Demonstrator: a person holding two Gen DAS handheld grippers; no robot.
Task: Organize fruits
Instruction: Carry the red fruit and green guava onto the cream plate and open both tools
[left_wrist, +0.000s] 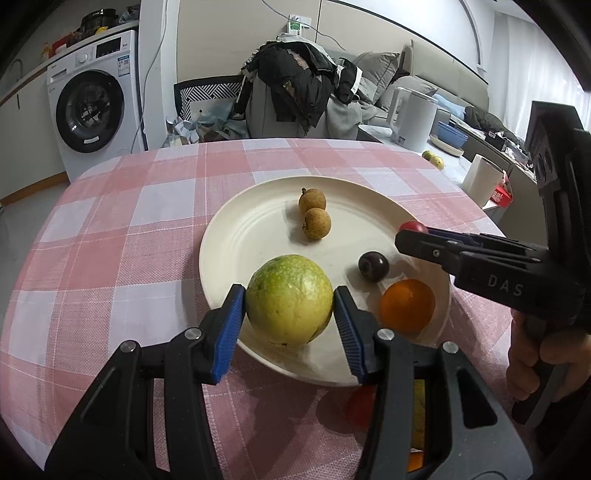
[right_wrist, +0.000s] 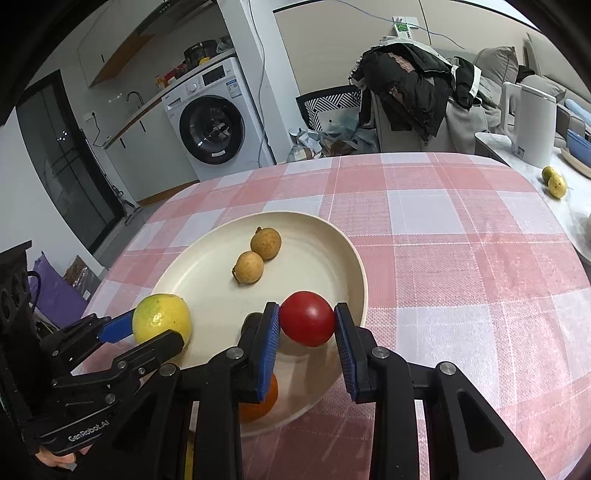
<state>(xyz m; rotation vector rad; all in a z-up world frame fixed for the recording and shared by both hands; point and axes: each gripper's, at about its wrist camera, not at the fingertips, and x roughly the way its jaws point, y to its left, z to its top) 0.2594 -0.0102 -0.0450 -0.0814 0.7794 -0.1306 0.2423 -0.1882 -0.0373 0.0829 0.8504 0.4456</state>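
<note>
A cream plate (left_wrist: 258, 236) sits on the pink checked tablecloth. On it lie two brown longans (left_wrist: 314, 212), a dark plum (left_wrist: 373, 266) and an orange (left_wrist: 407, 305). My left gripper (left_wrist: 290, 306) is shut on a yellow-green fruit (left_wrist: 289, 300) over the plate's near edge; the fruit also shows in the right wrist view (right_wrist: 161, 318). My right gripper (right_wrist: 306, 325) is shut on a red tomato (right_wrist: 307, 323) above the plate's (right_wrist: 207, 269) right rim. The orange (right_wrist: 258, 402) is partly hidden under the right gripper's fingers.
A white kettle (left_wrist: 413, 118) and two small green-yellow fruits (right_wrist: 554, 181) stand on a side counter to the right. A paper roll (left_wrist: 482, 179) is beside it. A clothes-covered chair (left_wrist: 295, 96) is behind the table. A washing machine (left_wrist: 92, 107) stands at the left.
</note>
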